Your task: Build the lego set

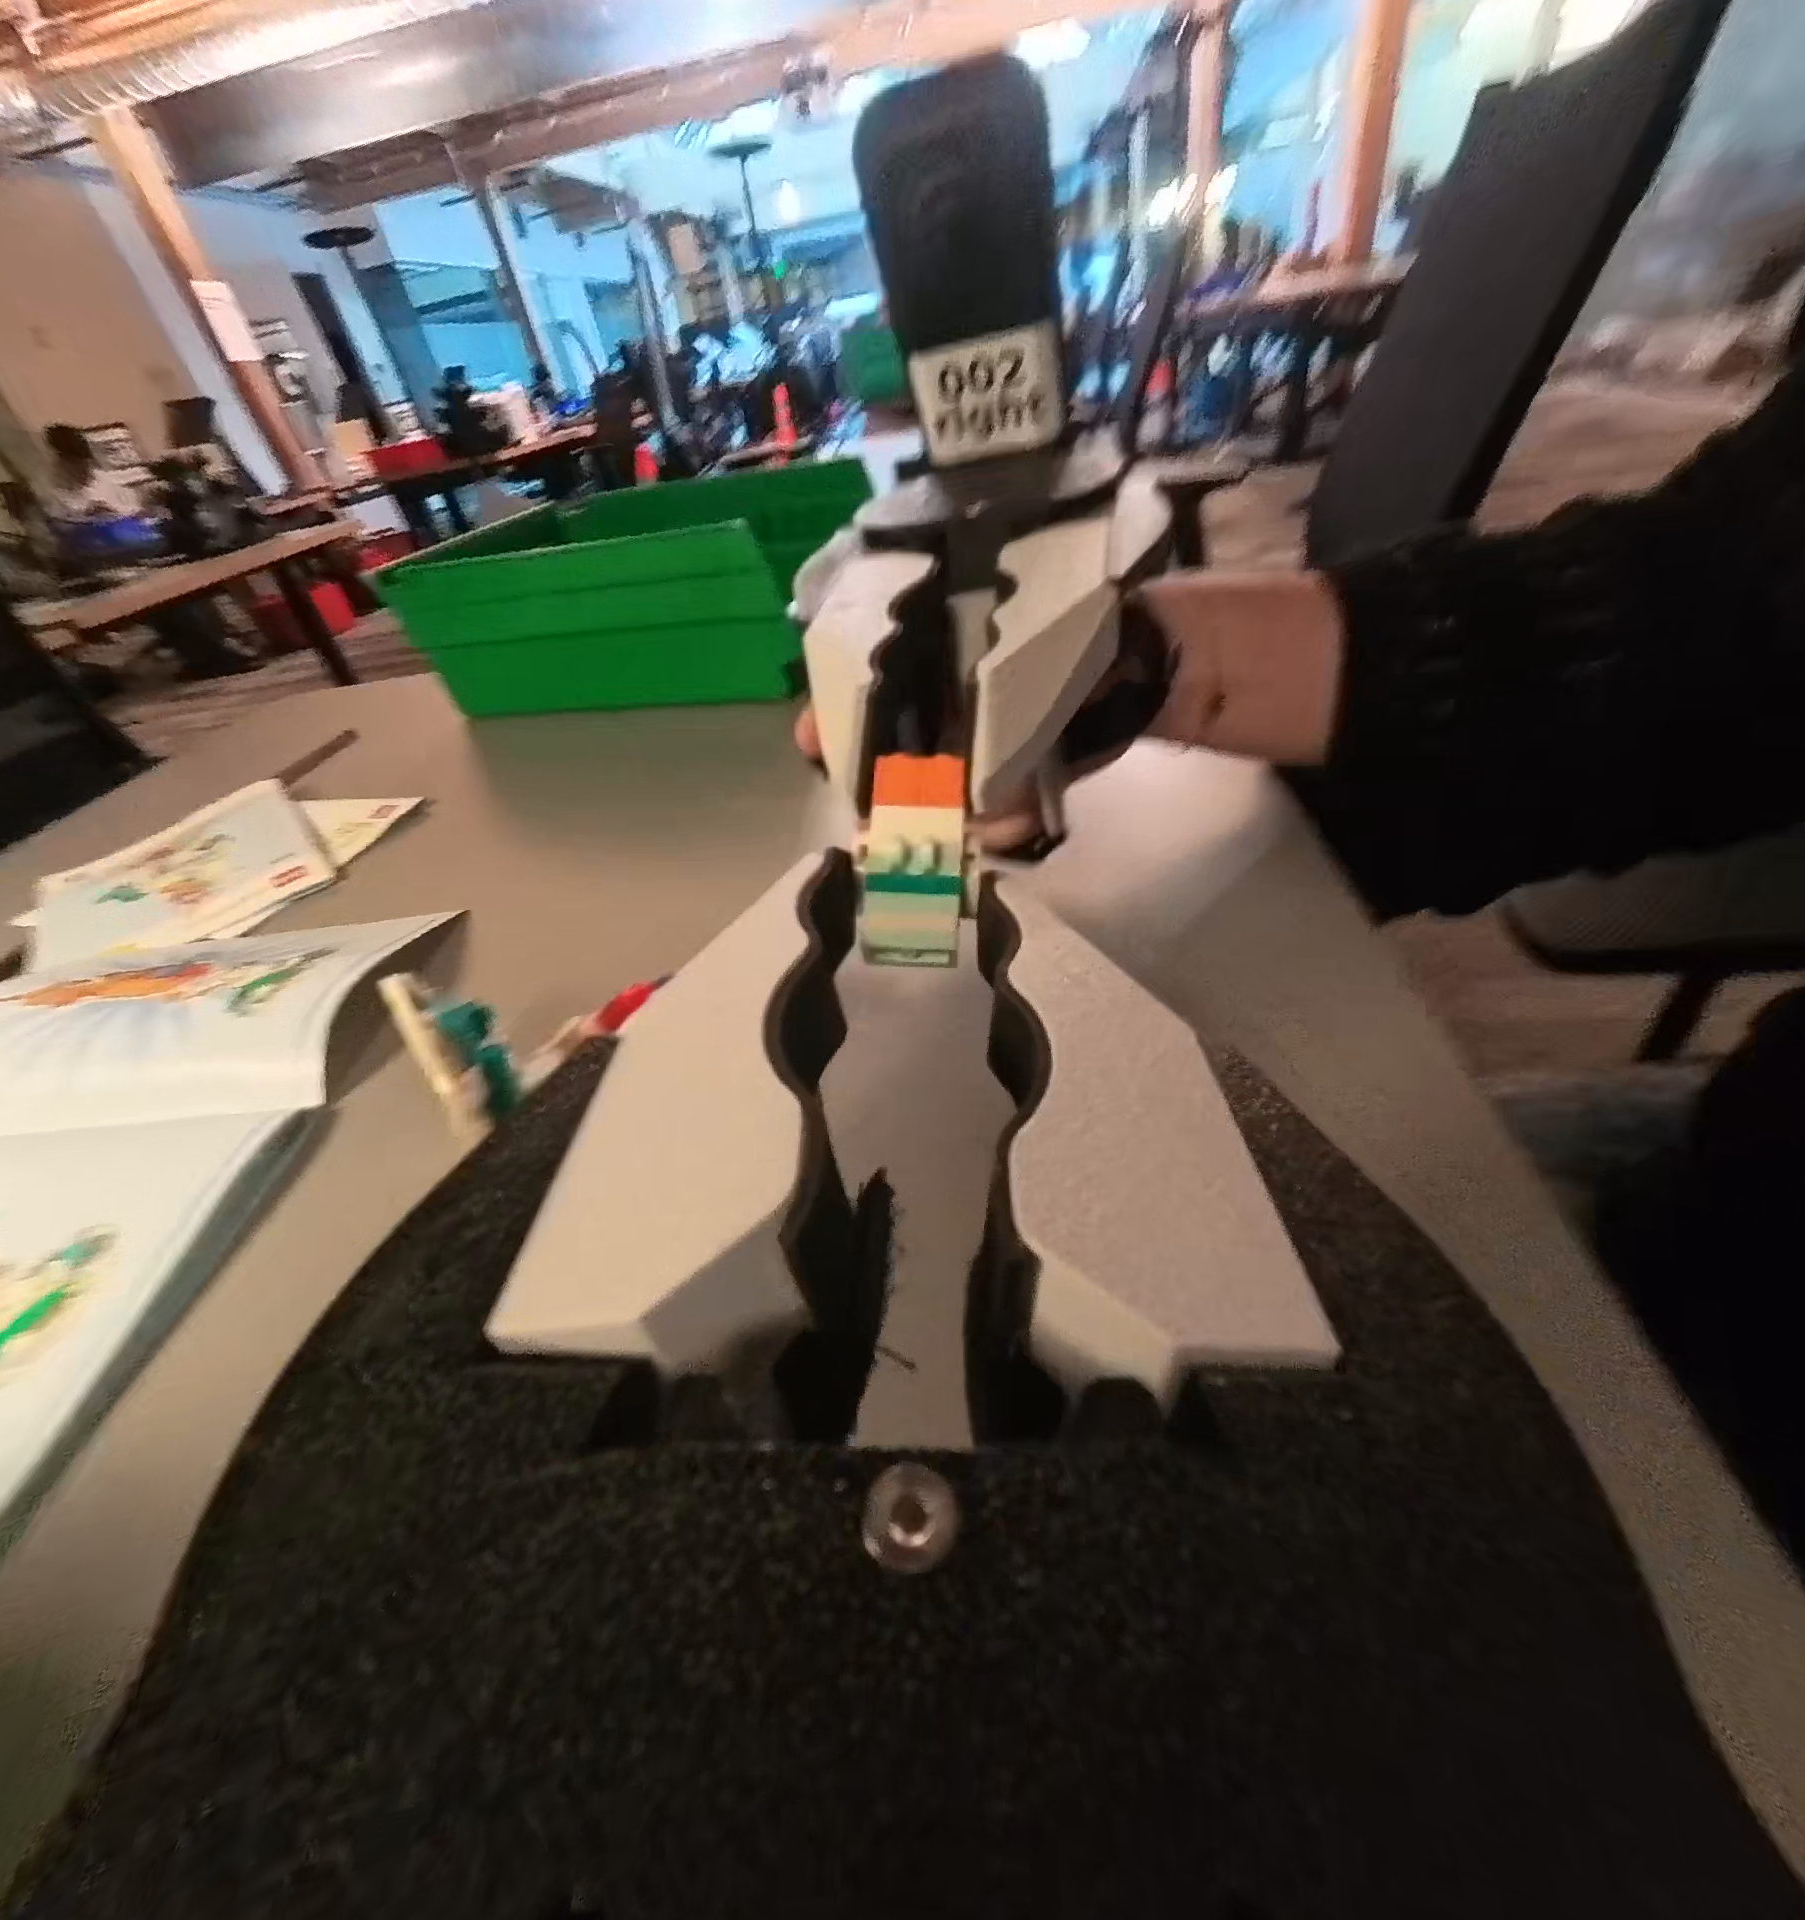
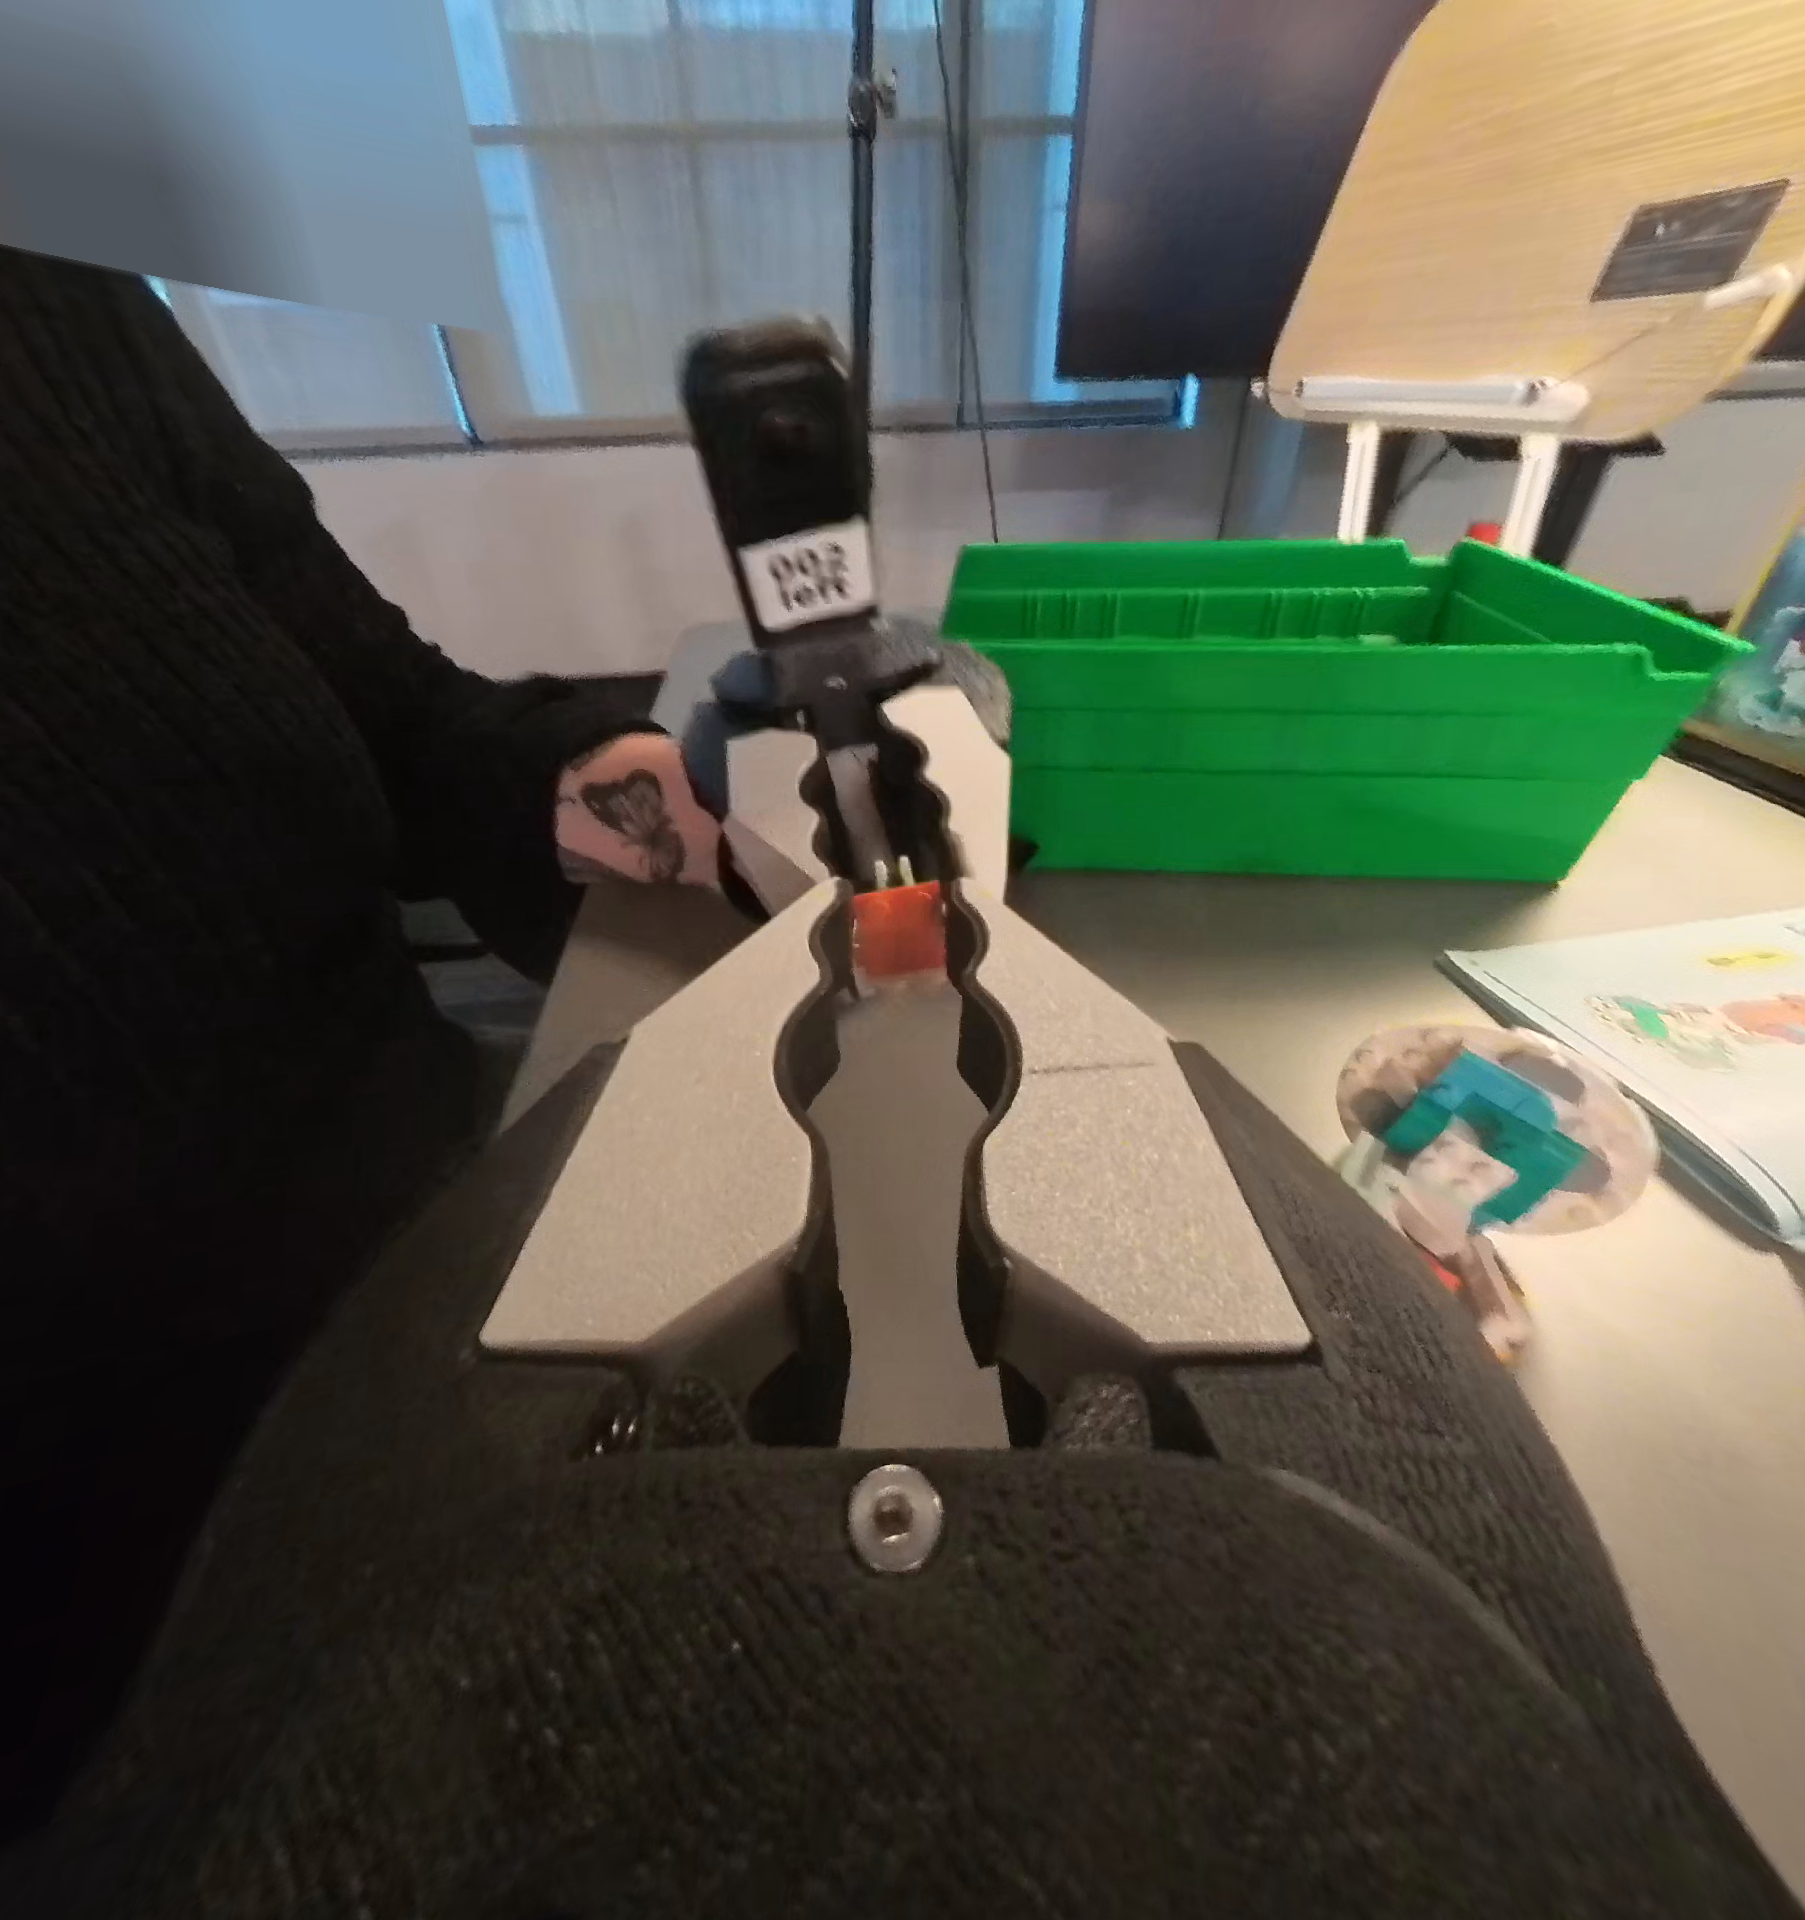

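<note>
A small brick stack point(image 1: 910, 904) with an orange end, cream and teal layers is held in the air between my two grippers, which face each other tip to tip. My left gripper point(image 1: 913, 894) is shut on the cream and teal end. My right gripper point(image 2: 898, 914) is shut on the orange end point(image 2: 898, 940). In the left wrist view the right gripper point(image 1: 924, 800) shows beyond the stack, gripping the orange brick point(image 1: 917, 784). In the right wrist view the left gripper point(image 2: 896, 868) shows behind the orange brick, with cream pegs between its fingers. A person's hand holds each gripper.
A green bin point(image 2: 1324, 769) stands on the grey table point(image 1: 586, 810), and also shows in the left wrist view point(image 1: 607, 623). Open instruction booklets point(image 1: 181, 997) point(image 2: 1708, 1029) and a teal brick model point(image 2: 1469, 1122) point(image 1: 472, 1049) lie beside the grippers. A wooden stand point(image 2: 1552, 208) rises at the back. Less than 4 cm separates the two grippers' tips.
</note>
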Motion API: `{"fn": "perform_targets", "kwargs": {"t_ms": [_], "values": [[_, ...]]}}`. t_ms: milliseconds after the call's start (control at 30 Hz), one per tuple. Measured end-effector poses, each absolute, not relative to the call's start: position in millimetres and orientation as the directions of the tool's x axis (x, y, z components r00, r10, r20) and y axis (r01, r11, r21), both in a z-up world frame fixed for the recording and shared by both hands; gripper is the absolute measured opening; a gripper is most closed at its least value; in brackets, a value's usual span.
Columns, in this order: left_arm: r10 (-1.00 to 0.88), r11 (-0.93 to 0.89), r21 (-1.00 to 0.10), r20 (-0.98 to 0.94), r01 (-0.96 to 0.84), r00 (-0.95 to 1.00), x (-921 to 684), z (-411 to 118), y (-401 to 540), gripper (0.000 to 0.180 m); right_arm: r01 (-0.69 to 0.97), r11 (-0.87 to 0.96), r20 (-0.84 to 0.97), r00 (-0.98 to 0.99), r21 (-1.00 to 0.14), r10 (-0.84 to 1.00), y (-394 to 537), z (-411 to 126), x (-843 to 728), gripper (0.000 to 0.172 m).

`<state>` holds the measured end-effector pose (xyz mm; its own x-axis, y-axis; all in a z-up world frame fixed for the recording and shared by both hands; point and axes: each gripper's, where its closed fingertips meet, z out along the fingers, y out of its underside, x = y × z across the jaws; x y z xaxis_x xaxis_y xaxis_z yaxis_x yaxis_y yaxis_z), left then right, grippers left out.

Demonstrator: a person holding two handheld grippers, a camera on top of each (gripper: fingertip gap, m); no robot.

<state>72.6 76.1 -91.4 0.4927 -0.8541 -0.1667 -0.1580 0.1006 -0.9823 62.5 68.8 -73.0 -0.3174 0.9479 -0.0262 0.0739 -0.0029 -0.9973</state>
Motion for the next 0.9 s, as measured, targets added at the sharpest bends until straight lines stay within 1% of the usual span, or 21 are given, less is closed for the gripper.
{"fn": "perform_targets", "kwargs": {"t_ms": [100, 233, 333, 500, 800, 900], "values": [[-0.793, 0.136, -0.932, -0.305, -0.336, 0.527, 64.9, -107.6, 85.5, 0.020, 0.199, 0.079, 0.025, -0.260, -0.977, 0.965, 75.2, -90.6, 61.7, 0.023], [-0.781, 0.141, -0.888, -0.372, -0.438, 0.502, 64.7, -120.6, 87.4, 0.020, 0.319, 0.261, 0.190, -0.237, -0.911, 0.953, 79.0, -108.2, 64.0, 0.021], [-0.786, 0.149, -0.870, -0.392, -0.469, 0.478, 65.9, -125.5, 86.2, 0.021, 0.362, 0.336, 0.260, -0.243, -0.870, 0.935, 80.2, -114.7, 65.2, 0.016], [-0.792, 0.169, -0.850, -0.418, -0.499, 0.445, 66.7, -130.3, 83.9, 0.021, 0.399, 0.418, 0.331, -0.270, -0.816, 0.904, 78.4, -124.3, 65.2, 0.016], [-0.799, 0.182, -0.821, -0.444, -0.541, 0.405, 67.6, -137.7, 81.1, 0.020, 0.412, 0.487, 0.386, -0.307, -0.770, 0.870, 74.1, -129.7, 64.4, 0.015], [-0.775, 0.175, -0.826, -0.451, -0.536, 0.442, 65.1, -133.2, 85.4, 0.021, 0.417, 0.482, 0.401, -0.270, -0.771, 0.875, 78.7, -125.3, 62.8, 0.014]]}}
